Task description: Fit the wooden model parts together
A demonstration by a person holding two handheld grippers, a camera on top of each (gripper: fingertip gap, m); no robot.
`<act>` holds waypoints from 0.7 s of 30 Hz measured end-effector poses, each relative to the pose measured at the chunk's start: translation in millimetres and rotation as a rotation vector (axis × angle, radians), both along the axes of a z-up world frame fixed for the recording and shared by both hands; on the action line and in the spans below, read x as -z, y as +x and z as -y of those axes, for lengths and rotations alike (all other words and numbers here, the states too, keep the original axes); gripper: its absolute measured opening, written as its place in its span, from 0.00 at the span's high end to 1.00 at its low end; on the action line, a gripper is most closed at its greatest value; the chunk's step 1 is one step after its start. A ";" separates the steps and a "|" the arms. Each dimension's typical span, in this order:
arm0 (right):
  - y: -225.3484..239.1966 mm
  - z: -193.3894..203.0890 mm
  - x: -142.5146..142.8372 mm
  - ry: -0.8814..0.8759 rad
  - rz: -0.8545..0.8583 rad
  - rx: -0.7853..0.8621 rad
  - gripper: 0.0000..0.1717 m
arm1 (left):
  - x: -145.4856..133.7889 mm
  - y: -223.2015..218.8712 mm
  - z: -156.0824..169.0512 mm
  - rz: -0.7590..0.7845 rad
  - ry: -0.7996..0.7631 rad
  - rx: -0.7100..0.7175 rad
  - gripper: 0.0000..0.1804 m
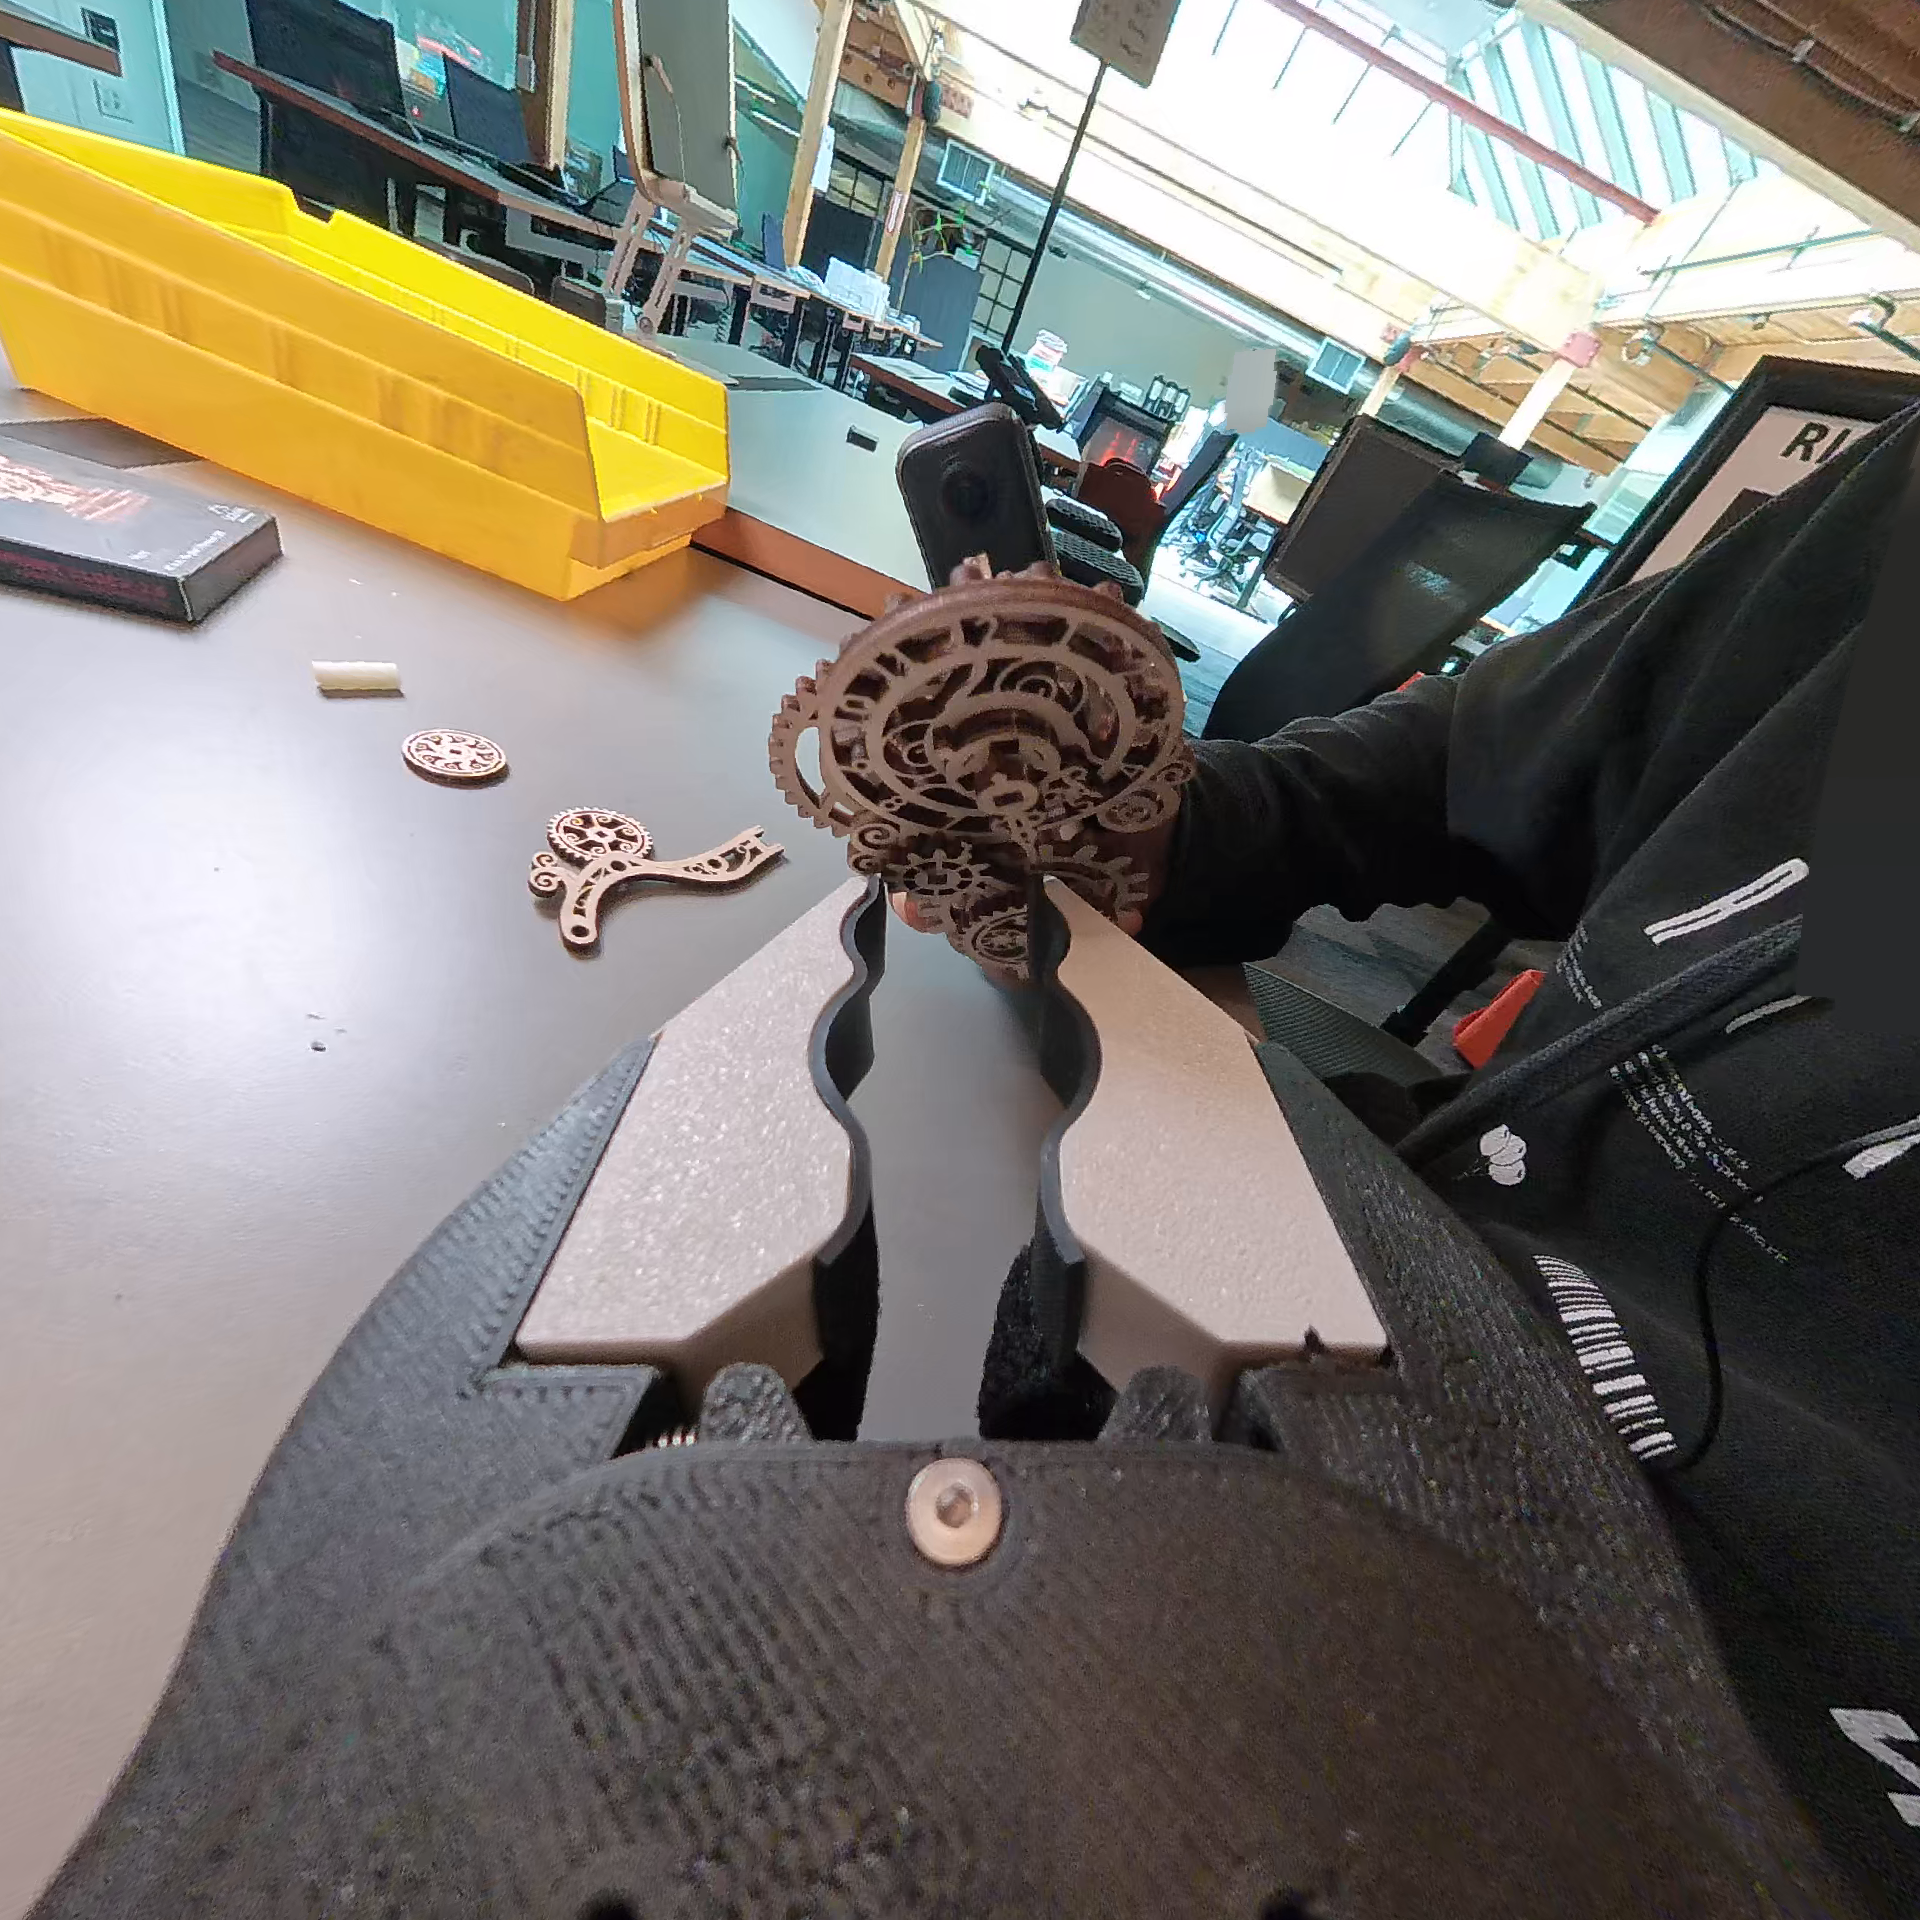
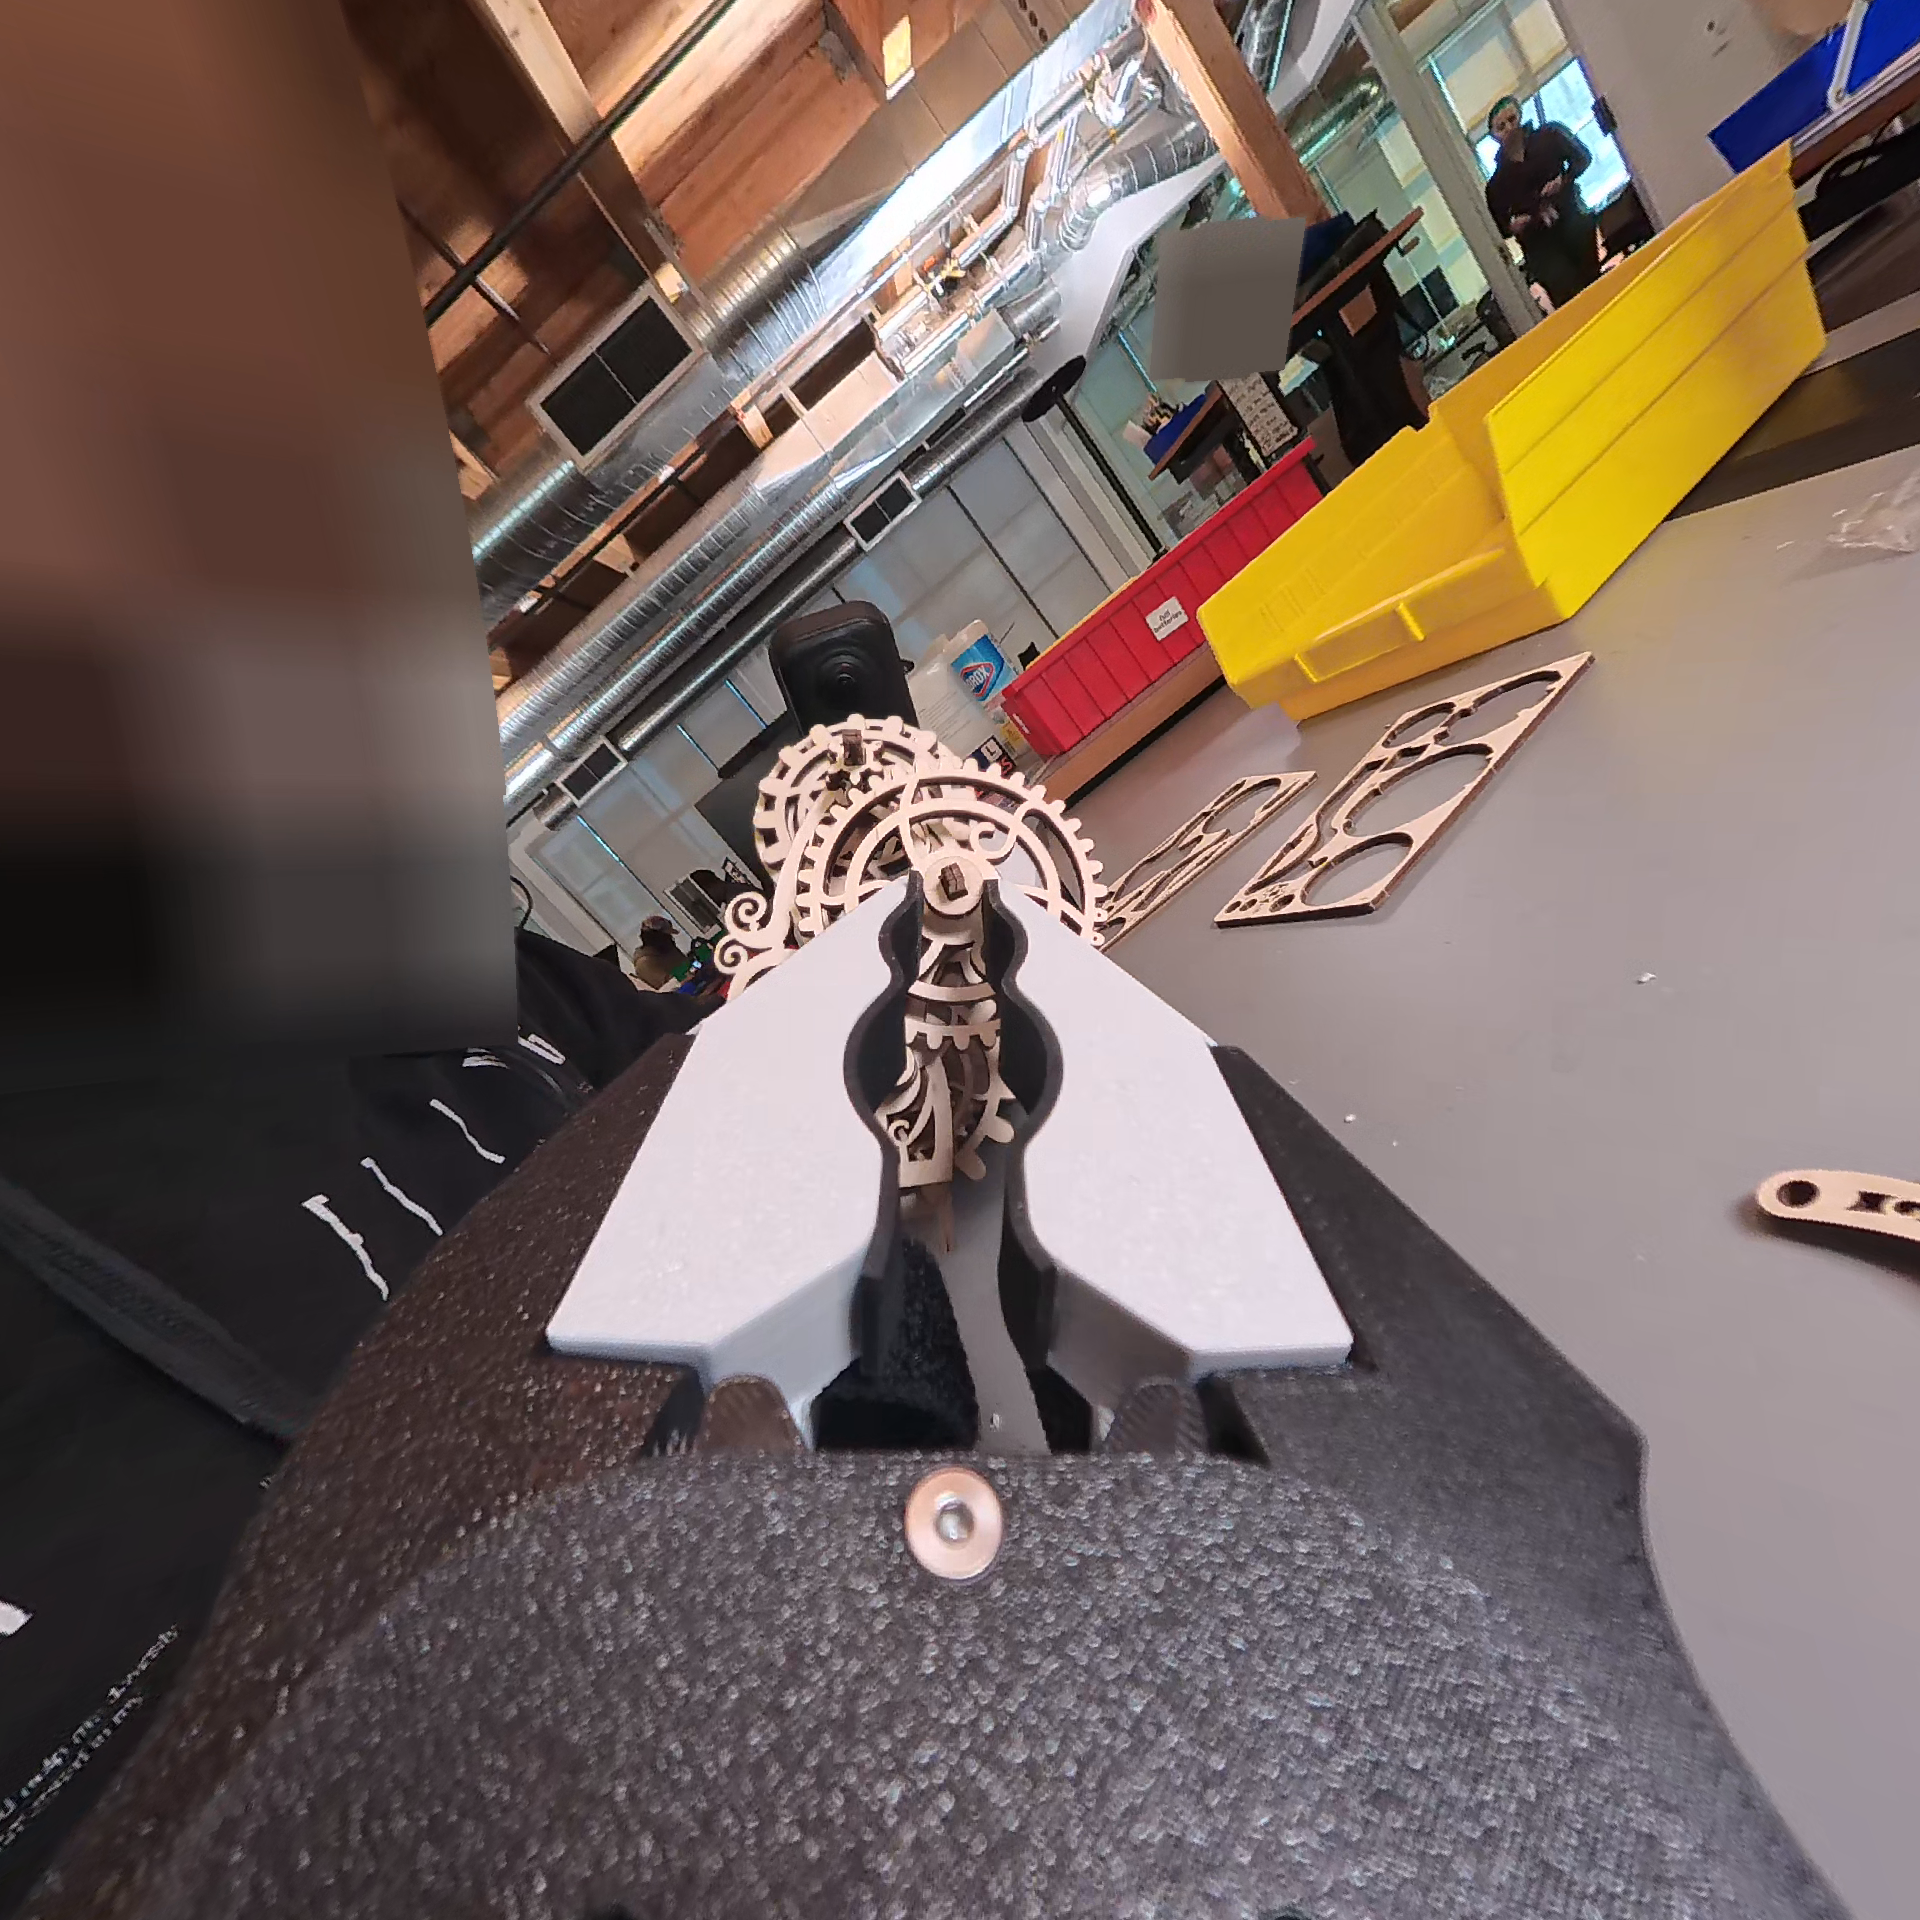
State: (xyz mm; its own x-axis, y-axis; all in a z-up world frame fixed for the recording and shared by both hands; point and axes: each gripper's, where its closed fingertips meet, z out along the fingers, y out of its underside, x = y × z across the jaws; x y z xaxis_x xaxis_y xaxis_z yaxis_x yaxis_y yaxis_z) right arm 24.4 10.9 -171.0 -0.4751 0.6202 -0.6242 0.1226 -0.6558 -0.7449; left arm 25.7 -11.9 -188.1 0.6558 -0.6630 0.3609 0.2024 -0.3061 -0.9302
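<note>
We hold the gear model up so more parts can go on

Our right gripper (image 2: 948, 914) pinches the wooden gear model (image 2: 914, 831) at 12 o'clock to keep it steady; our left gripper (image 1: 956, 914) waits open by it; a loose gear arm (image 1: 634, 868) lies at 10 o'clock.

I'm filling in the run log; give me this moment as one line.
right tongs: clamped on wooden gear model | left tongs: open at model's lower edge | loose gear arm, disc: on table
</note>
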 end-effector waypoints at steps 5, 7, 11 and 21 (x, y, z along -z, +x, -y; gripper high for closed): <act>1.0 -0.7 -0.1 -0.004 -0.012 0.001 0.95 | -2.0 -1.4 0.1 -0.028 0.034 -0.013 0.85; 1.6 -0.3 -0.7 -0.003 -0.020 -0.002 0.95 | -2.8 -1.1 0.4 -0.045 0.052 -0.018 0.85; 2.1 -0.4 -0.8 0.014 -0.029 0.003 0.95 | -4.1 -2.6 -0.5 -0.064 0.078 -0.038 0.84; 1.7 -2.5 0.6 0.251 -0.053 0.121 0.95 | 4.2 -12.3 -5.5 -0.059 0.052 -0.046 0.88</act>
